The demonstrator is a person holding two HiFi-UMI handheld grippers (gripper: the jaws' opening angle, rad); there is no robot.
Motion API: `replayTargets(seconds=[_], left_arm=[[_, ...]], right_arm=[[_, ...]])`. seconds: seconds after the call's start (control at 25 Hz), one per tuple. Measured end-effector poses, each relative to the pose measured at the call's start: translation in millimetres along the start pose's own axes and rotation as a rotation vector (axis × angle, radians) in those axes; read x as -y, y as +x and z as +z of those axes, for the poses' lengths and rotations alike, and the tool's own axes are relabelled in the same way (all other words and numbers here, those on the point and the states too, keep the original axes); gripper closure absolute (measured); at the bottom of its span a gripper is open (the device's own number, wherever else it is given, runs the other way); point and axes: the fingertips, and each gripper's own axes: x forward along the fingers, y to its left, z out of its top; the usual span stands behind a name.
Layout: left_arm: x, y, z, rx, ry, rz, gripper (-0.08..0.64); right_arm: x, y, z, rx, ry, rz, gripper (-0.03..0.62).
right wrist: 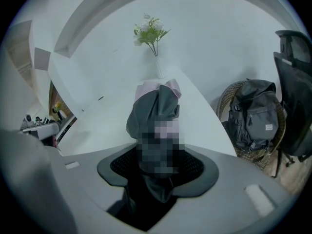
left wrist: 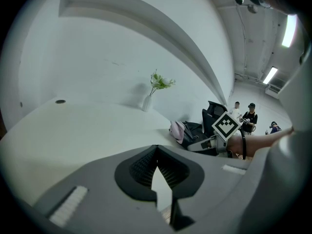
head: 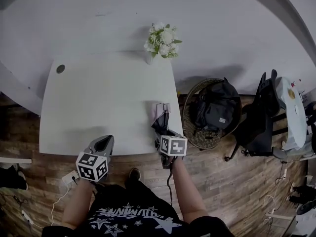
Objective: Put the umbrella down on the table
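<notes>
The right gripper [right wrist: 156,172] was clamped on the folded dark grey umbrella with pink lining [head: 160,115], held over the rectangular white table [head: 98,102] near its front right corner. I could not tell whether it touched the table. The left gripper [left wrist: 157,177], jaws together and empty, hung at the table's front edge. Doing this well likely meant lowering the umbrella flat, inside the table's edge, before releasing.

White flowers [head: 162,38] stand in a vase [head: 150,59], and a dark backpack [head: 216,110] sits in a wicker basket [head: 189,128].
</notes>
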Motion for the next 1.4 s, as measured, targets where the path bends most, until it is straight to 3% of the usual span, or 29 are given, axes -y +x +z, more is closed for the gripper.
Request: replayTargets(seconds=[0.44,0.8,1.0,1.4], left_arm=[[-3,-9,-2,0.004,0.01,-0.011,0.557],[-18,-32,-5,0.013,0.013,-0.046,0.557],[-26,-48,-9,0.006,0.026,-0.091,0.557],[-54,-92,-6,0.037,0.036,-0.144,0.557]], right_arm=[[2,-5,2,0.037,0.022,-0.021,0.33],[8,-38,13,0.158,0.042,-0.137,0.341],[-4,-60,22,0.225,0.065,-0.178,0.373],[-72,-103,23,0.353,0.081,-0.205,0.485]])
